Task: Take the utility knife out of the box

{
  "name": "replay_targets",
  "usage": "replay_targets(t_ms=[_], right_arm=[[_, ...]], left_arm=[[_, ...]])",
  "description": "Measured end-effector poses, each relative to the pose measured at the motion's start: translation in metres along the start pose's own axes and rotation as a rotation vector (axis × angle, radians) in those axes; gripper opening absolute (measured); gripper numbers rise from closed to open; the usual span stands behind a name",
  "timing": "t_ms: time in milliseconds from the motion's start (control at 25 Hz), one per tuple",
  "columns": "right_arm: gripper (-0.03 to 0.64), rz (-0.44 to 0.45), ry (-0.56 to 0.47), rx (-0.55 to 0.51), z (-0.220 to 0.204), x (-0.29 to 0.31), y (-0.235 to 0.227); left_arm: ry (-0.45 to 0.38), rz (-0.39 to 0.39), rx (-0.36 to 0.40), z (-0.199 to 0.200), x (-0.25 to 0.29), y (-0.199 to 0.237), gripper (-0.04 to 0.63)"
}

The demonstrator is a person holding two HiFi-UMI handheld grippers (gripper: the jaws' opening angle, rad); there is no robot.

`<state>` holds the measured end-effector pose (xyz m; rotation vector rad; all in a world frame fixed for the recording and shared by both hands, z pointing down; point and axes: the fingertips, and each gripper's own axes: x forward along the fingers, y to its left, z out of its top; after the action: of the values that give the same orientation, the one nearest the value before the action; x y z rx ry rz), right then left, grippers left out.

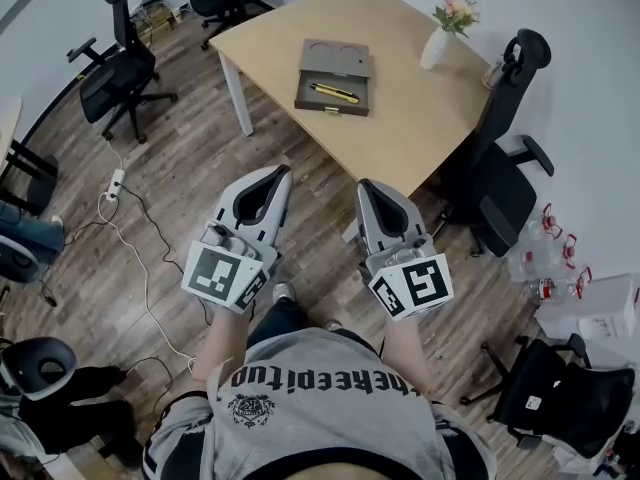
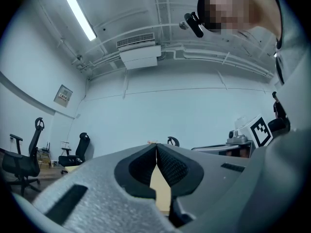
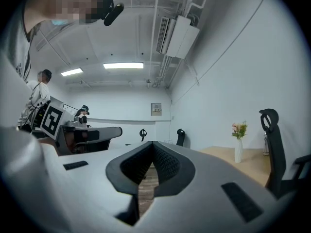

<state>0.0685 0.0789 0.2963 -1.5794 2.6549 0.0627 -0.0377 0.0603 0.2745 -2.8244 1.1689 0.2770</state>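
Observation:
An open grey box [image 1: 334,68] lies on the wooden table [image 1: 400,118] ahead of me, its lid flipped back. A yellow utility knife [image 1: 334,92] rests in its tray. Both grippers hang over the floor, well short of the table's near edge and pointing toward it. My left gripper [image 1: 282,172] is shut with nothing between its jaws; in the left gripper view the left gripper [image 2: 156,147] shows its pads meeting at the tip. My right gripper [image 1: 367,185] is also shut and holds nothing, and the right gripper [image 3: 152,143] shows touching pads in its own view.
A white vase with flowers [image 1: 438,43] stands at the table's far right corner. A black office chair [image 1: 505,178] sits at the table's right side, more chairs [image 1: 120,63] to the left. A power strip and cable [image 1: 115,183] lie on the floor. Bottles [image 1: 545,258] stand at right.

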Motion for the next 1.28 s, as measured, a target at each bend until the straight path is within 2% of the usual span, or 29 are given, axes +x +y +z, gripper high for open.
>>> replay_targets(t_ms=[560,960,1280], right_arm=[[0.006,-0.094,-0.003,-0.011,-0.008,0.062,0.003],[0.006,-0.149,0.005,-0.016,-0.012,0.076,0.003],[0.006,-0.162,0.018,-0.015,-0.013,0.089,-0.014]], left_arm=[[0.013,-0.079,0.004,-0.011,0.021,0.068,0.018],[-0.002,-0.124,-0.024,-0.013,0.029,0.089,0.018],[0.006,-0.130,-0.041,-0.020,0.047,0.099,0.017]])
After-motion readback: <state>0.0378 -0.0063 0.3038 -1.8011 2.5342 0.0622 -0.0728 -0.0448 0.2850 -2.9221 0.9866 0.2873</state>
